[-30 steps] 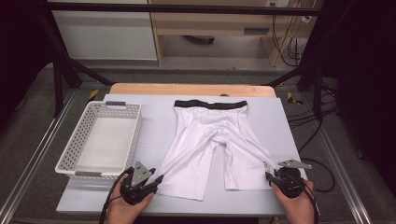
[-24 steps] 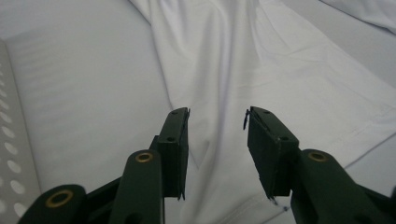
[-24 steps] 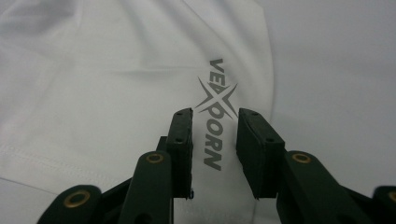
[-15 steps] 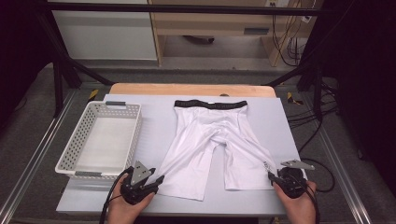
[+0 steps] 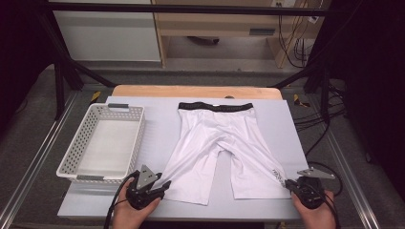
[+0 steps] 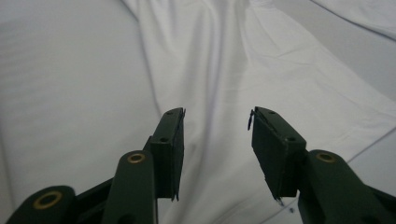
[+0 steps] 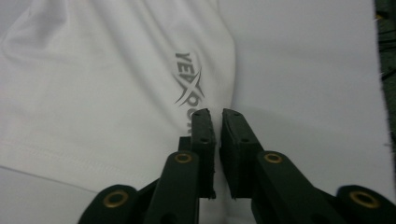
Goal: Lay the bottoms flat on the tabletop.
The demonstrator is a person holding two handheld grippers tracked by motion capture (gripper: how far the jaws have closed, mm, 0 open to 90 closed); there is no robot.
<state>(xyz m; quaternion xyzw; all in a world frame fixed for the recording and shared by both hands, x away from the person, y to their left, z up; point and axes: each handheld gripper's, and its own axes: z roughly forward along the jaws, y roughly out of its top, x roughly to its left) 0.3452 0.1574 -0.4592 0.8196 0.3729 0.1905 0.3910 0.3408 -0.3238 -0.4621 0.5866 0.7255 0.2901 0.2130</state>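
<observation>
White shorts (image 5: 219, 143) with a black waistband lie flat on the pale table (image 5: 162, 119), legs toward me. My left gripper (image 5: 165, 185) sits at the hem of the left leg. In the left gripper view it (image 6: 216, 114) stands open over the white cloth (image 6: 224, 56), its jaws having just been opening a little. My right gripper (image 5: 288, 183) is at the outer hem corner of the right leg. In the right gripper view it (image 7: 217, 112) shows only a narrow slit. Its jaws have just been closing, with the leg's edge by the grey logo (image 7: 189, 88) running into the slit.
A white perforated basket (image 5: 67, 167) stands empty at the table's left side, just beyond my left hand. A wooden strip (image 5: 191, 90) runs along the far edge. Cables (image 5: 315, 119) hang off the right side of the table.
My right gripper has slid a little to the right and toward me at the leg's corner. My left gripper has stayed put. The shorts lie as before.
</observation>
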